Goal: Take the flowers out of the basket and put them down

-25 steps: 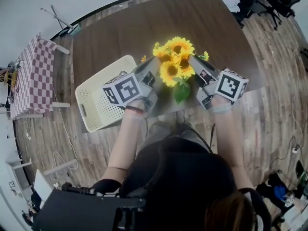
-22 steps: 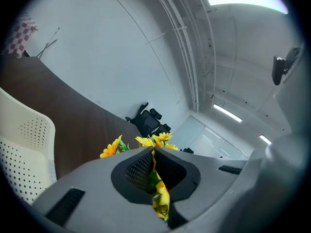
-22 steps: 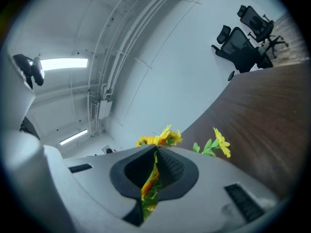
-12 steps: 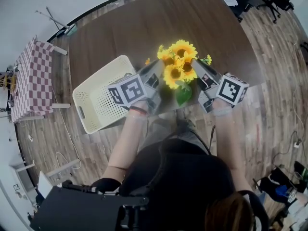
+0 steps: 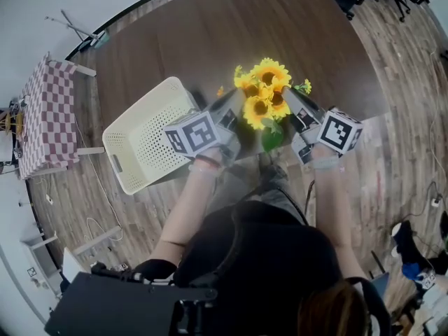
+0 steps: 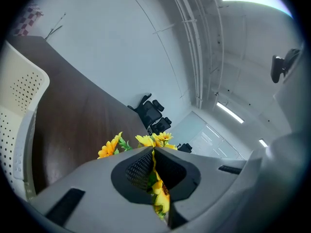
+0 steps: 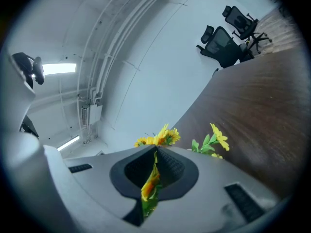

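1. Flowers (image 5: 264,89), a bunch of yellow sunflowers with green leaves, are out of the basket (image 5: 136,142), above the dark wooden table (image 5: 210,33) and to the basket's right.
2. Left gripper (image 5: 232,105): jaws pinched tight on the bunch from the left, with petals and a leaf between the pads.
3. Right gripper (image 5: 292,98): jaws clamped on the bunch from the right in the same way.
4. Basket is cream perforated plastic, at the table's near left edge, just beside the left gripper.
5. Can't tell if the stems touch the table.
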Tool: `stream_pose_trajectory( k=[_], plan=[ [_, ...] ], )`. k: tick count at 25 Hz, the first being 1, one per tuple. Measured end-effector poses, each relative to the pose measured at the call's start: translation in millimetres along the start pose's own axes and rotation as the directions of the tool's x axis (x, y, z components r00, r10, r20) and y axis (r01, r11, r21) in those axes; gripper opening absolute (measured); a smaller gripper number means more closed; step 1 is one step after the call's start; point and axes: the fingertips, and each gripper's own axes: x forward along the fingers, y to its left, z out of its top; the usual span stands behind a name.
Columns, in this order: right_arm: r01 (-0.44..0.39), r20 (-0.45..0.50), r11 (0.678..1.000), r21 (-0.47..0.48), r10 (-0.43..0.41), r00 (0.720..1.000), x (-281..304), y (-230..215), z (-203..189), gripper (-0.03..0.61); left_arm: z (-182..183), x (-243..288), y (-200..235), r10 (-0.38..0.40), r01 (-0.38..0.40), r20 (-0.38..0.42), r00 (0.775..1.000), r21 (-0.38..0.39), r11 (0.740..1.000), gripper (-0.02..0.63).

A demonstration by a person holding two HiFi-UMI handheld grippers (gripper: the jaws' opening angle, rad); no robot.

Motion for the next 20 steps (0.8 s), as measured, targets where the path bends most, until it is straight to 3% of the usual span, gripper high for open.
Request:
stream_pose_trajectory(
  k=[20],
  plan=[
    [0.068,-0.035,0.996,0.064,-0.066,0.997,1.7,-30.0,-16.0,0.002,-22.0,17.1,23.5,0.009,-0.017,-0.073,0.997,-0.107,0.994,0.005]
  ],
)
